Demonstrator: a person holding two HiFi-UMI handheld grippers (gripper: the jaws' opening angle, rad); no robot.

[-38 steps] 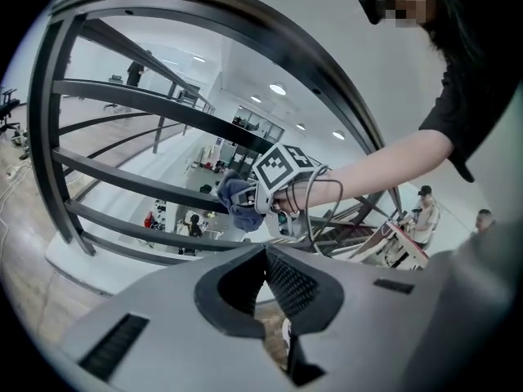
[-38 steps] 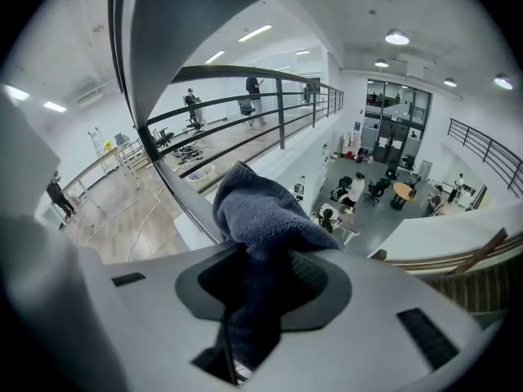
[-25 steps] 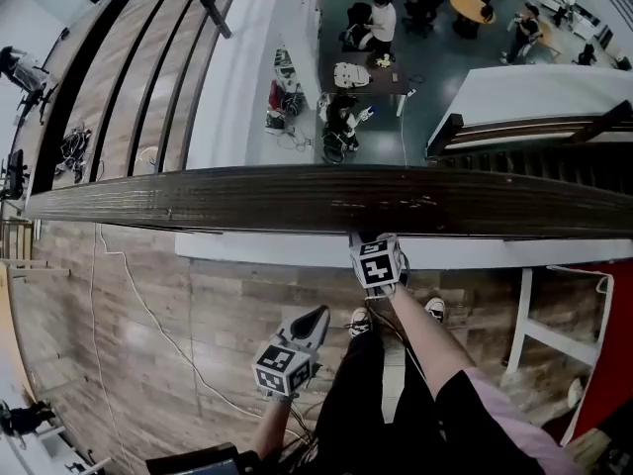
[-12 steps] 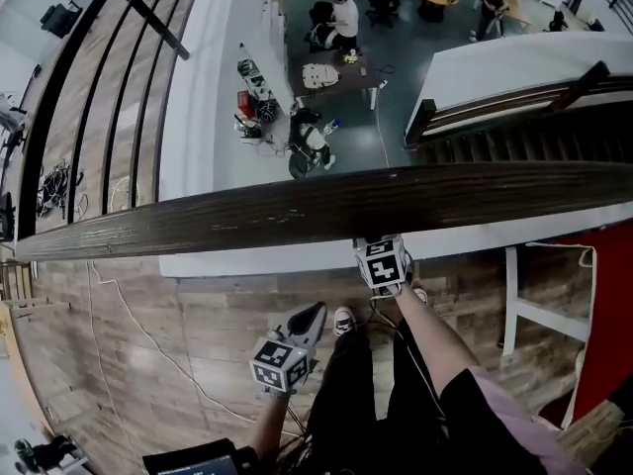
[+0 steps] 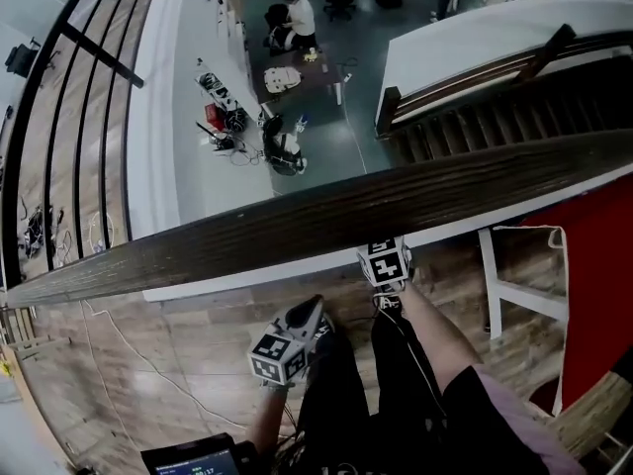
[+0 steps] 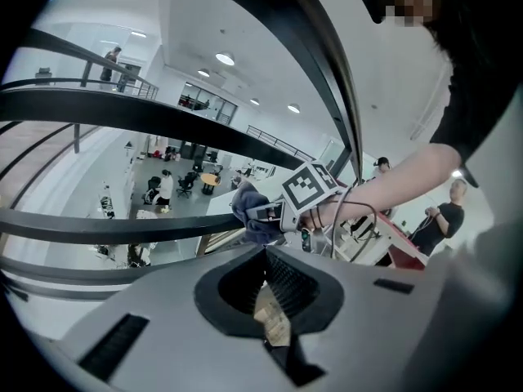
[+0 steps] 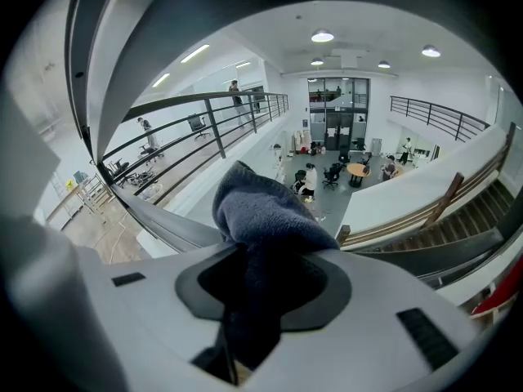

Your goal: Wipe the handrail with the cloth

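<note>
The dark wooden handrail (image 5: 247, 231) runs slantwise across the head view, higher at the right. My right gripper (image 5: 384, 257) is at the rail's near edge, its jaws hidden under it. It is shut on a dark blue-grey cloth (image 7: 261, 219), which bulges out past the right gripper's (image 7: 249, 268) jaws. My left gripper (image 5: 313, 312) hangs lower, over the floor by the person's legs, apart from the rail. In the left gripper view, the left gripper (image 6: 265, 260) is shut with nothing held. That view looks up at the right gripper (image 6: 278, 211) and the cloth (image 6: 248, 207).
Beyond the rail is a drop to a lower floor with people at tables (image 5: 297, 13) and a staircase (image 5: 495, 107). A white frame (image 5: 490, 275) and a red panel (image 5: 603, 295) stand at the right on the wood floor. A cable (image 5: 148, 364) trails at the left.
The head view has swung, so the rail looks more slanted. The right gripper with the cloth has slid a little to the right along the rail's near edge. The left gripper has barely moved.
</note>
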